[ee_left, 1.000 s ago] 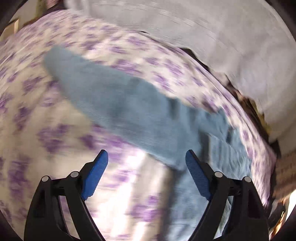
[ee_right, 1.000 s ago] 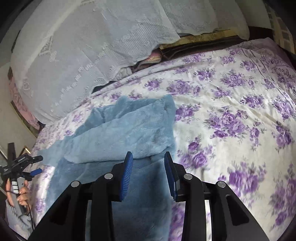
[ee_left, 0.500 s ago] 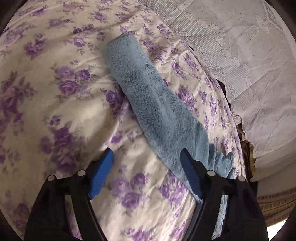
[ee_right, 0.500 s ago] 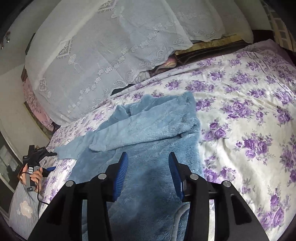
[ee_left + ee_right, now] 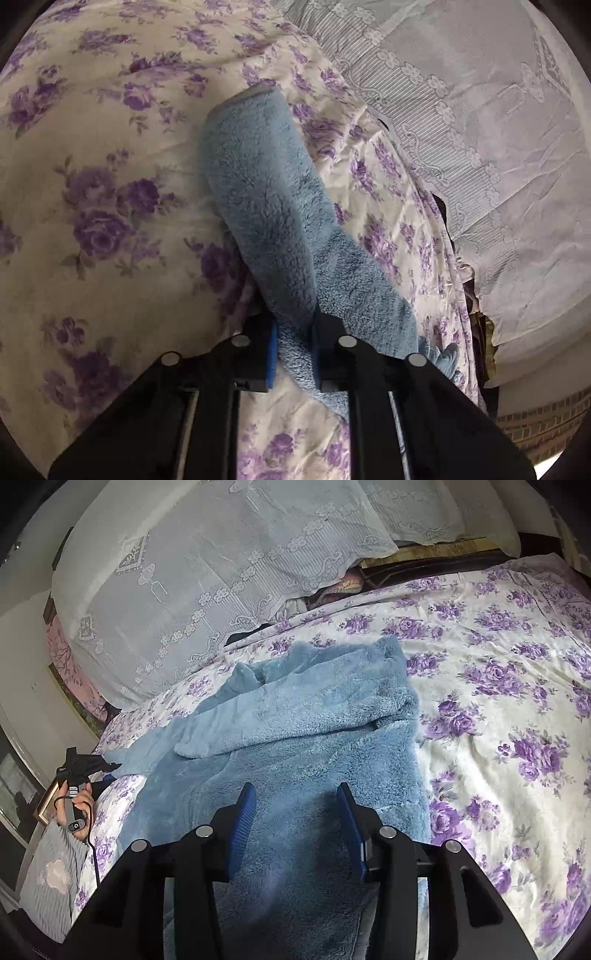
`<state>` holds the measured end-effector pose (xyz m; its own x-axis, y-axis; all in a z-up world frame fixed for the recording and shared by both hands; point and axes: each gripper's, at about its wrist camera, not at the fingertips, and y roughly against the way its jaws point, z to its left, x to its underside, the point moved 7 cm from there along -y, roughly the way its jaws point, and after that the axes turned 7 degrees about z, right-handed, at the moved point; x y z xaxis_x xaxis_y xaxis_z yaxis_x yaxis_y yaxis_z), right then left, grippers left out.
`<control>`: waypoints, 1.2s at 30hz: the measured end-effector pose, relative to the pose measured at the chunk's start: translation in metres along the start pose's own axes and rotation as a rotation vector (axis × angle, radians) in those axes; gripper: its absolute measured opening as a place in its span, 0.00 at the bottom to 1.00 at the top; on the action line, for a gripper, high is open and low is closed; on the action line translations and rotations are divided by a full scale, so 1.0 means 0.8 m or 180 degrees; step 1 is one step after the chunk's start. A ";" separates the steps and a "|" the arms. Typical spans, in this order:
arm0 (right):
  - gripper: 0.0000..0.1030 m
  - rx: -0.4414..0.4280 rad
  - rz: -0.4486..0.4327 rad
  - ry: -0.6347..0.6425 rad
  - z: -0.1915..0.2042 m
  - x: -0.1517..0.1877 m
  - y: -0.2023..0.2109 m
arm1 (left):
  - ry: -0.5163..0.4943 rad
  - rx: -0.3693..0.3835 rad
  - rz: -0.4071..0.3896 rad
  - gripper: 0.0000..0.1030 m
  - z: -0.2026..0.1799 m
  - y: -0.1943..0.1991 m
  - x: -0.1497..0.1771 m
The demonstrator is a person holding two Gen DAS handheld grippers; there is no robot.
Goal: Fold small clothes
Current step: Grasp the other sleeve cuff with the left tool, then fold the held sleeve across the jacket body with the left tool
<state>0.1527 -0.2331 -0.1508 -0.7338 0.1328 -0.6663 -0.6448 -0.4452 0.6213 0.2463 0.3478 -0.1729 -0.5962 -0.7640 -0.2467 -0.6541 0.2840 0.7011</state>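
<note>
On the floral bed [image 5: 498, 686], the left gripper [image 5: 293, 354] pinches a blue fleece garment's [image 5: 303, 746] sleeve [image 5: 266, 206], stretching toward 12 o'clock; the right gripper's [image 5: 295, 834] fingers hover parted above its body.

A long sleeve of fluffy light-blue fleece garment [image 5: 266, 206] is clamped between the blue-padded fingers of the left gripper [image 5: 293, 350]. The sleeve is laid across a cream bedsheet printed with purple roses [image 5: 92, 192]. A white lace-patterned cover [image 5: 498, 129] is seen beyond.
</note>
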 end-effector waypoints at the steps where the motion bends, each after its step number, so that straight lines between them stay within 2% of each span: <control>1: 0.44 -0.0001 0.0000 0.0004 0.000 0.000 0.000 | -0.0069 -0.0064 -0.0039 0.12 -0.005 0.004 0.001; 6: 0.44 -0.0008 0.0019 -0.0012 -0.001 0.001 -0.001 | -0.0655 -0.0467 -0.0276 0.11 -0.058 0.026 0.013; 8: 0.44 -0.0017 0.0027 -0.0026 -0.002 0.001 -0.001 | -0.0789 -0.0543 -0.0290 0.11 -0.076 0.028 0.019; 16: 0.44 -0.0025 0.0024 -0.0035 -0.002 0.001 -0.002 | -0.1152 -0.0614 -0.0156 0.11 -0.137 0.021 0.047; 22: 0.44 -0.0152 0.0011 -0.0108 0.003 -0.003 0.007 | -0.1409 -0.0602 -0.0044 0.11 -0.186 0.020 0.081; 24: 0.44 -0.0198 0.0027 -0.0096 0.008 -0.019 0.012 | -0.1540 -0.0648 -0.0023 0.11 -0.207 0.021 0.095; 30: 0.44 -0.0005 -0.0024 0.0019 0.023 -0.096 0.014 | -0.1868 -0.0628 -0.0030 0.11 -0.266 0.030 0.143; 32: 0.44 -0.0044 -0.0093 -0.0056 0.027 -0.119 0.020 | -0.1956 -0.0621 -0.0021 0.11 -0.281 0.033 0.157; 36: 0.52 -0.0237 -0.0198 -0.0214 0.031 -0.146 0.035 | -0.2149 -0.0627 -0.0031 0.11 -0.313 0.035 0.186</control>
<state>0.2150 -0.2389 -0.0456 -0.7072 0.2201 -0.6719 -0.6735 -0.4986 0.5456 0.2559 0.0967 -0.0226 -0.7911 -0.2211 -0.5703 -0.6024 0.1199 0.7891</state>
